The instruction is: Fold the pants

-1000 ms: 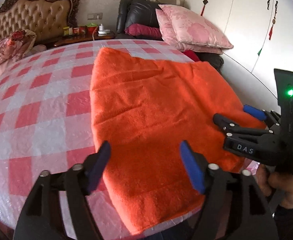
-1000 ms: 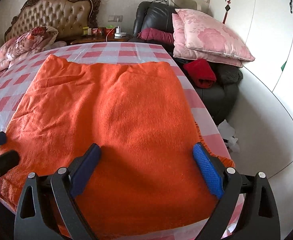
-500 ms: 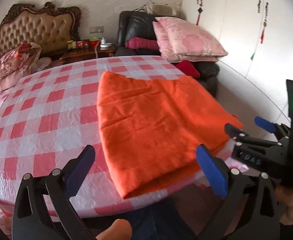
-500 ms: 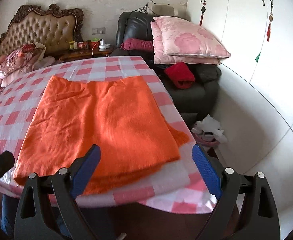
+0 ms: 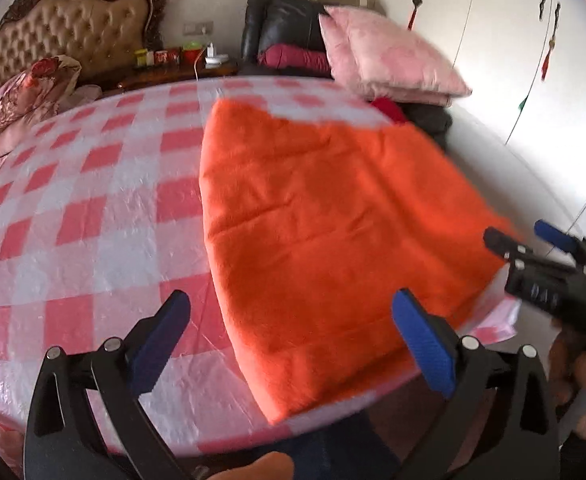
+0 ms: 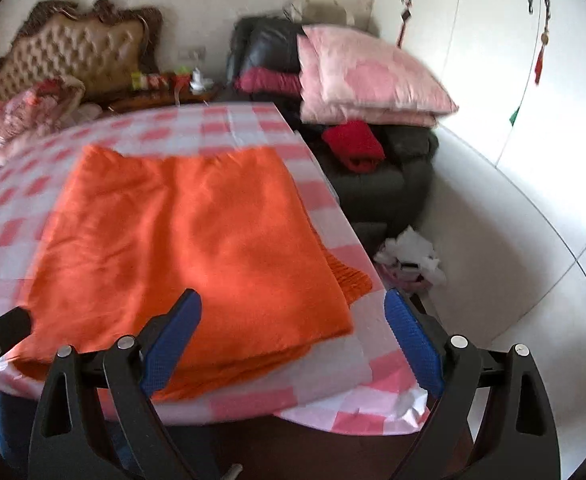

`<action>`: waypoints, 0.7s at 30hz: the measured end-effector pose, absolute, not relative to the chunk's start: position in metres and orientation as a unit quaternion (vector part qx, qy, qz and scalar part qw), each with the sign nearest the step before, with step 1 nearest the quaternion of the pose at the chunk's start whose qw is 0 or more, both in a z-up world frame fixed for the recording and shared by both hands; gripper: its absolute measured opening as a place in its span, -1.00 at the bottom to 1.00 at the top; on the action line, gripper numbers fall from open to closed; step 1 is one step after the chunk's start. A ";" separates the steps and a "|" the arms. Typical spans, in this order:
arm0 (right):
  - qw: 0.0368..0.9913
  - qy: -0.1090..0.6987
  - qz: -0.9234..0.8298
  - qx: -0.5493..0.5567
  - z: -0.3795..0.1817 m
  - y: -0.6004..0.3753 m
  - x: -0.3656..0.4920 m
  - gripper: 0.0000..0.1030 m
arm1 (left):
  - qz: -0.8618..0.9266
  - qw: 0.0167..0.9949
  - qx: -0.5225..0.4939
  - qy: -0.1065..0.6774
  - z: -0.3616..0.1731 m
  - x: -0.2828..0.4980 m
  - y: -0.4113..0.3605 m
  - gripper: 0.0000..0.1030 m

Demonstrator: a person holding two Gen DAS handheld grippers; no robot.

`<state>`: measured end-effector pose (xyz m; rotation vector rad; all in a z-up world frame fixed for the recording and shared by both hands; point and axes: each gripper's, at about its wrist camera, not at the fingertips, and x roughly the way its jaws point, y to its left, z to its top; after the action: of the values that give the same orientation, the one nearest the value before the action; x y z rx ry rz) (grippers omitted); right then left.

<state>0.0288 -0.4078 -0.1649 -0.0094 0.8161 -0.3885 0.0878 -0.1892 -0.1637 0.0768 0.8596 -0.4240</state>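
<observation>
Orange fleece pants (image 5: 325, 220) lie folded into a flat rectangle on the pink-and-white checked table (image 5: 93, 216), near its right and front edges. They also show in the right wrist view (image 6: 189, 248), with a ribbed cuff (image 6: 349, 276) sticking out from under the right side. My left gripper (image 5: 293, 336) is open and empty over the table's front edge, its right finger above the pants' near corner. My right gripper (image 6: 293, 340) is open and empty, held back from the front edge. It also shows in the left wrist view (image 5: 533, 240).
A dark armchair (image 6: 381, 176) stacked with pink pillows (image 6: 369, 80) and red clothes stands right of the table. A tufted headboard (image 5: 81, 36) and floral bedding (image 5: 17, 96) are at the back left. White wardrobe doors (image 6: 493, 60) line the right. Crumpled white paper (image 6: 409, 252) lies on the floor.
Both grippers pulled back off the pants to the table's front edge, then the left one moved forward again over the front corner. The pants stayed flat.
</observation>
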 end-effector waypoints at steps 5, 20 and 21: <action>0.895 0.404 -0.190 -0.011 -0.178 -0.410 0.028 0.73 | -0.188 0.884 0.059 0.424 -0.180 0.095 -0.192 0.97; 0.919 0.352 -0.175 0.010 -0.115 -0.384 -0.054 0.74 | -0.227 0.891 0.011 0.393 -0.109 0.037 -0.183 0.96; 0.920 0.350 -0.175 0.011 -0.112 -0.383 -0.056 0.74 | -0.225 0.893 0.007 0.390 -0.105 0.036 -0.182 0.96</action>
<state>-0.0559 -0.3833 -0.1117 0.0224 0.7182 -0.3592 0.0355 -0.1817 -0.1049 0.0151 0.8086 -0.4676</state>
